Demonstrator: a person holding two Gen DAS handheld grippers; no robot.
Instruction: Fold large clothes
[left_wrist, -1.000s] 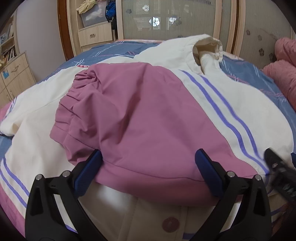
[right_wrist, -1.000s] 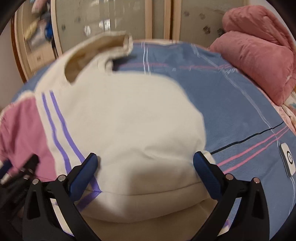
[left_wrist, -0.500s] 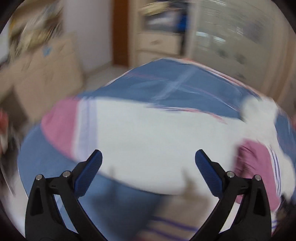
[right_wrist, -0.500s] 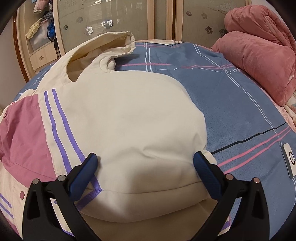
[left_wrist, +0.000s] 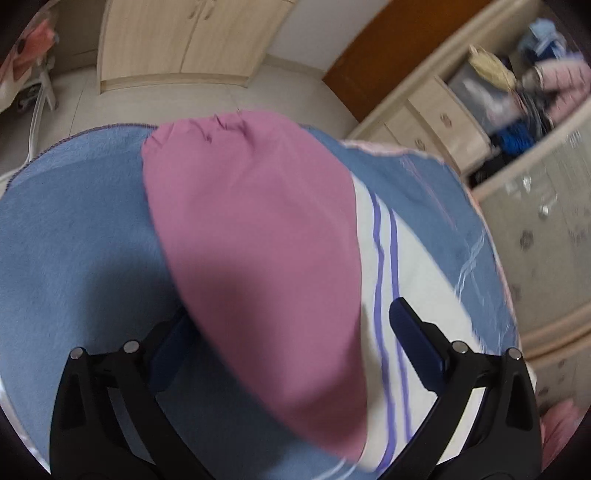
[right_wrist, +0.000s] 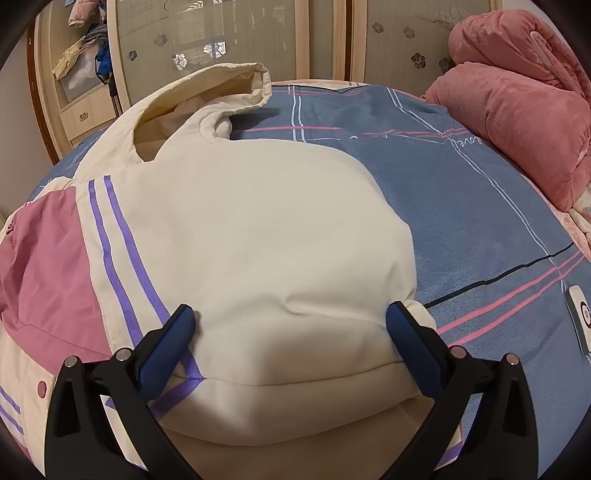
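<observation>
Left wrist view: the left gripper (left_wrist: 288, 347), jaws wide but just closing, is hovering with the jacket's pink sleeve (left_wrist: 251, 236) between its fingers; closing squarely on the fabric looks wise, while the right gripper (right_wrist: 291, 328) is straddling the cream jacket (right_wrist: 258, 229), jaws wide

Your bed (right_wrist: 480, 206) wears a blue sheet with pink and white stripes. On it you have the cream, pink and purple-striped jacket (right_wrist: 258, 236) spread out, a pink quilt (right_wrist: 517, 110) bundled at the far right, and a small white device (right_wrist: 581, 317) near the right edge.
</observation>
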